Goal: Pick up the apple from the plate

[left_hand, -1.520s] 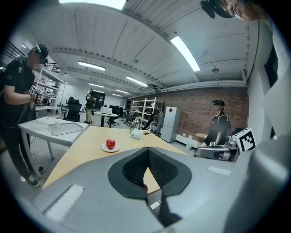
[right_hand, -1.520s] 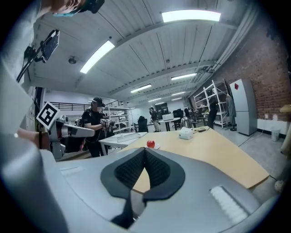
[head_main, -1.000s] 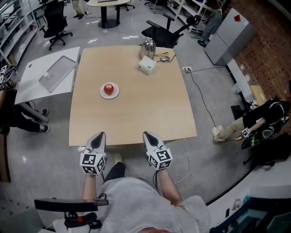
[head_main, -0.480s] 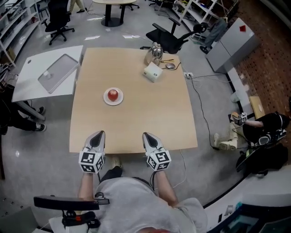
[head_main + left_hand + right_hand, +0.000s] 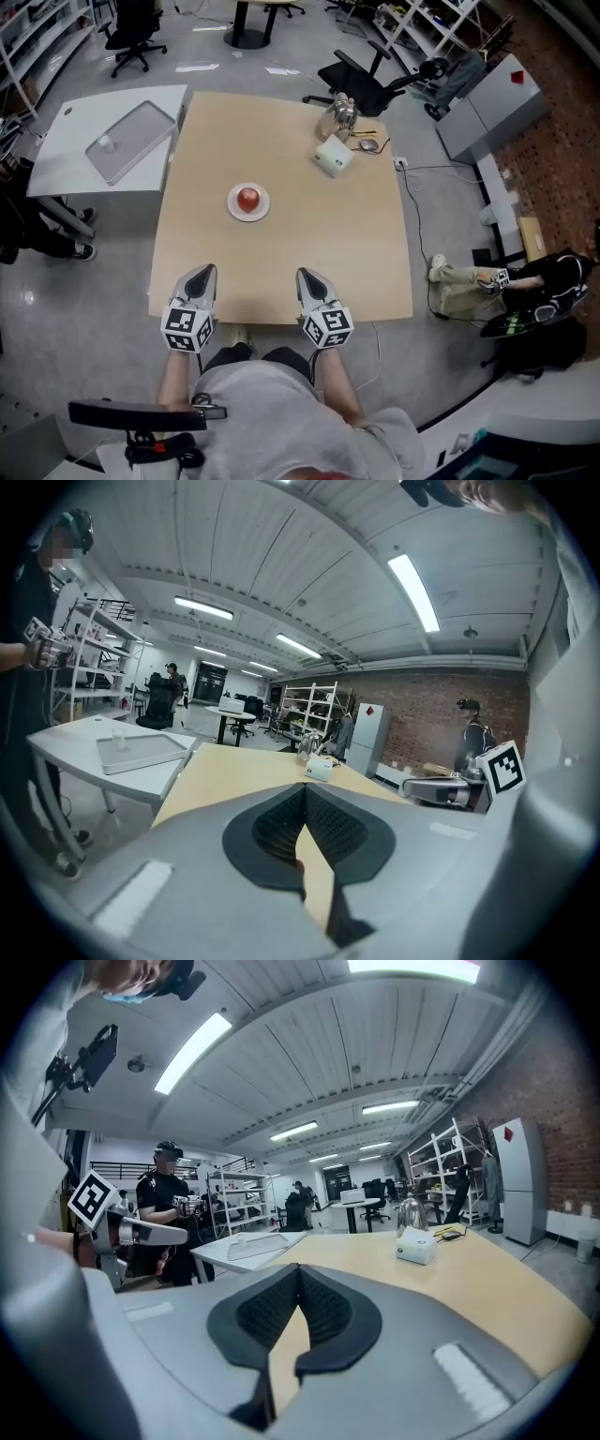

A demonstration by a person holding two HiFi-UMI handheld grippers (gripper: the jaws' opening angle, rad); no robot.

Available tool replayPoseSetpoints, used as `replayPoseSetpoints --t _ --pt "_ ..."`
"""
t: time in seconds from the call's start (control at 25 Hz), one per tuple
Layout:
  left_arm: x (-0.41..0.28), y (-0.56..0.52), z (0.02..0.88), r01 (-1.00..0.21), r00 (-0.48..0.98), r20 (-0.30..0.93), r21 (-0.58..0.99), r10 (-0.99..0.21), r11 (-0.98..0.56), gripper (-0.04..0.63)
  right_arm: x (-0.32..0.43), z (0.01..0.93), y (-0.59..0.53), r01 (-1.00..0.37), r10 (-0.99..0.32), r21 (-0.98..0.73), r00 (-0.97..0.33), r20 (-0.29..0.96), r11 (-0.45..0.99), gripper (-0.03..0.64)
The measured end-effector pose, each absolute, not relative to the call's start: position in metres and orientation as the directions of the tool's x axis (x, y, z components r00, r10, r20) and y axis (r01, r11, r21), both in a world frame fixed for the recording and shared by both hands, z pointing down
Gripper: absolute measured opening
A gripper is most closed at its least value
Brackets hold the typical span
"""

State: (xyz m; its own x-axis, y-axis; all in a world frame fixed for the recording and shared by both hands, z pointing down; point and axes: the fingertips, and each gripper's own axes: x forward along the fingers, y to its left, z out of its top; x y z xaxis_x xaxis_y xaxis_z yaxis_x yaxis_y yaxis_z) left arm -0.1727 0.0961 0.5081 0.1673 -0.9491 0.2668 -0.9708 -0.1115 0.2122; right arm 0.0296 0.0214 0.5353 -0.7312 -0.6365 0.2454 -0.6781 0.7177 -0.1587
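A red apple [image 5: 248,198] sits on a small white plate [image 5: 232,208] at the left middle of the light wooden table [image 5: 356,244]. Both grippers hover side by side over the table's near edge, well short of the plate. My left gripper [image 5: 202,273] points at the table with its jaws shut and empty, as the left gripper [image 5: 305,790] view also shows. To its right, my right gripper [image 5: 306,276] is likewise shut on nothing, its tips together in the right gripper [image 5: 298,1268] view. Neither gripper view shows the apple.
A white box [image 5: 334,156] and a metal kettle [image 5: 338,117] stand at the table's far right corner. A white side table with a tray [image 5: 129,141] adjoins the left. An office chair [image 5: 367,82] stands behind. A person [image 5: 525,281] sits on the floor at the right.
Both grippers have come forward together over the table's near edge, towards the plate. The apple and plate have not moved on the table.
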Motion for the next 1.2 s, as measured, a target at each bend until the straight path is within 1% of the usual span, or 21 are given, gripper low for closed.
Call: replayPoseSetpoints --t 0.4,0.96,1.2 --pt "-0.211 0.098 0.522 -0.972 0.123 0.283 0.227 -0.951 -0.058 0.020 -0.005 0.544 0.006 -0.664 -0.620 -0.142 -0.740 0.260 0.734 0.006" --pt "-0.239 0.098 0.537 -0.972 0.023 0.324 0.230 -0.946 0.055 0.020 -0.039 0.564 -0.025 -0.600 -0.545 -0.151 -0.786 0.291 0.785 0.006" --pt "-0.245 0.095 0.547 -0.968 -0.015 0.361 0.228 -0.932 0.104 0.020 -0.058 0.578 -0.041 -0.556 -0.495 -0.146 -0.810 0.314 0.818 0.006"
